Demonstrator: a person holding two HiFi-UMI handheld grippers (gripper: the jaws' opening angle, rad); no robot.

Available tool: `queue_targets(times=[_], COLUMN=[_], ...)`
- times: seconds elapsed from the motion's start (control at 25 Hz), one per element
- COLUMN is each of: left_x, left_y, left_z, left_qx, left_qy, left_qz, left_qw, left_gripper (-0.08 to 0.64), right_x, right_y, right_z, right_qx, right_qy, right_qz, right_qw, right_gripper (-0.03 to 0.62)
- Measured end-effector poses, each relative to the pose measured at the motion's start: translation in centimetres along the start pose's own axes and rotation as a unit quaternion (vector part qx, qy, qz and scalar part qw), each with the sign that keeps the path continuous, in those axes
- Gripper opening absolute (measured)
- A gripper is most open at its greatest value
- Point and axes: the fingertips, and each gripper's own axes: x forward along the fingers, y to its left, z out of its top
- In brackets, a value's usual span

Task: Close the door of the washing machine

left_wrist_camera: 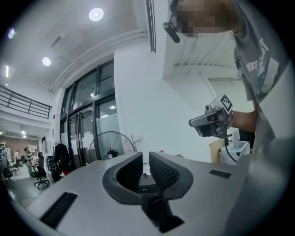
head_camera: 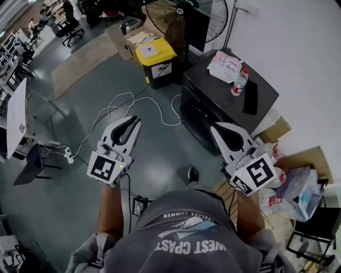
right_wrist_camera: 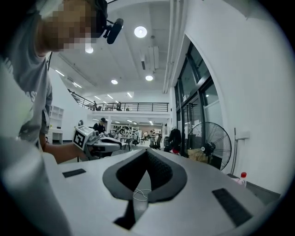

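Tools first: the person in the grey shirt (head_camera: 186, 234) holds both out level in front. The left tool (head_camera: 131, 122) stands narrowly open, with a slim gap between its dark pads and nothing in it. The right tool (head_camera: 219, 129) is closed tight, its tips meeting on nothing. The two are well apart, the left at about eleven o'clock from the person and the right at about one.

The washing machine (head_camera: 210, 88), or what I take for it, is the low black box on the floor at one o'clock, beyond the right tool's tips. From above its door does not show, so I cannot say how it stands. Neither tool touches the box. On its top lie a pack of wipes (head_camera: 226, 65), a water bottle (head_camera: 239, 82) with a red cap and a flat black object (head_camera: 250, 97).

A yellow-lidded bin (head_camera: 155, 56) stands at twelve o'clock, with a big fan (head_camera: 186, 16) behind it. White cable (head_camera: 133, 104) loops over the grey floor (head_camera: 80, 85) ahead of the left tool. A cardboard box (head_camera: 277, 129) sits at two o'clock, just beside the black box.
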Motion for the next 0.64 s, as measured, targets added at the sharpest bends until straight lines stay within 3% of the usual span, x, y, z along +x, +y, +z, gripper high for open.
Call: queue_targets(times=[0.36, 0.64], left_x=[-4.4, -4.8], left_y=[-1.7, -3.2], left_z=[2.4, 2.6], left_qx=[0.008, -0.016], left_qy=[-0.018, -0.004], left_qz=[0.012, 0.016], left_qw=[0.9997, 0.9997], left_gripper=[0.055, 0.055], right_x=[-3.1, -4.6], right_y=[2.6, 2.7], right_z=[1.7, 1.6], right_qx=[0.000, 0.000], right_qy=[-0.012, -0.011], right_qz=[0.001, -0.001], right_qw=[1.000, 1.000], right_gripper=[0.028, 0.028])
